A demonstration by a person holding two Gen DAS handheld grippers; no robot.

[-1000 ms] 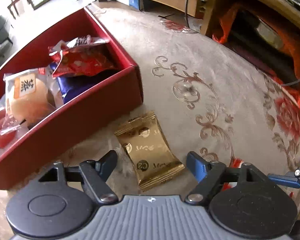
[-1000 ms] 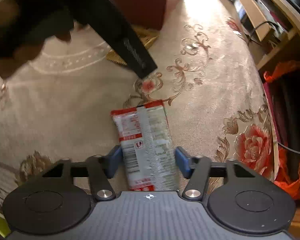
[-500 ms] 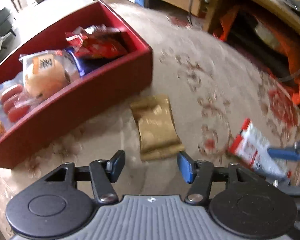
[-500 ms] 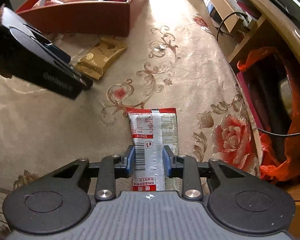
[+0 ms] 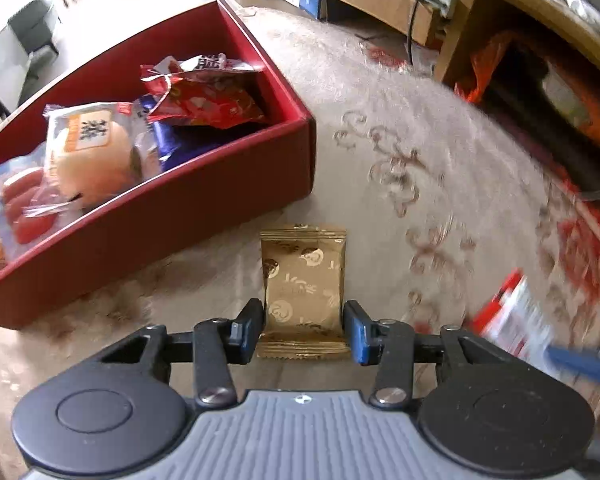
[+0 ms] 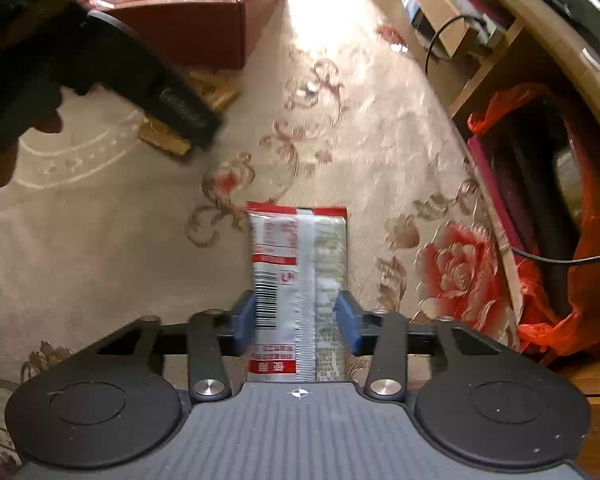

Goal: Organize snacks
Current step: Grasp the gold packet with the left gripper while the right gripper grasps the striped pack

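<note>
**Both grippers clamped on snack packets beside the red box**

The red box (image 5: pixel 148 216) stands on a beige carpet (image 5: pixel 400 128) patterned with scrolls and red roses; it serves as the landmark here. Inside it lie a bun in clear wrap (image 5: pixel 92 152), a crumpled red bag (image 5: pixel 204 96), a blue packet (image 5: pixel 168 140) under that bag, and a pack of red sausages (image 5: pixel 20 204) at the end farthest from the box's near corner.

Just in front of the box's near corner, apart from its wall, sits the gold packet (image 5: pixel 304 292). The left gripper (image 5: pixel 304 330) has just been closing, and its fingers (image 5: pixel 246 332) now press on the two sides of the gold packet at the end away from the box. In the right wrist view the same gripper shows as a dark shape over the gold packet, close to the box.

Farther from the box, out on the carpet, the right gripper (image 6: pixel 296 320) has its fingers (image 6: pixel 346 320) clamped on the red and white packet (image 6: pixel 298 280), barcode side up, one finger on each long edge. That packet points lengthwise toward the box side of the room. In the left wrist view it appears blurred at the right edge, well away from the box.

Beyond the box, wooden furniture (image 6: pixel 440 20) lines the carpet, with an orange plastic bag (image 6: pixel 560 280) beside it.
</note>
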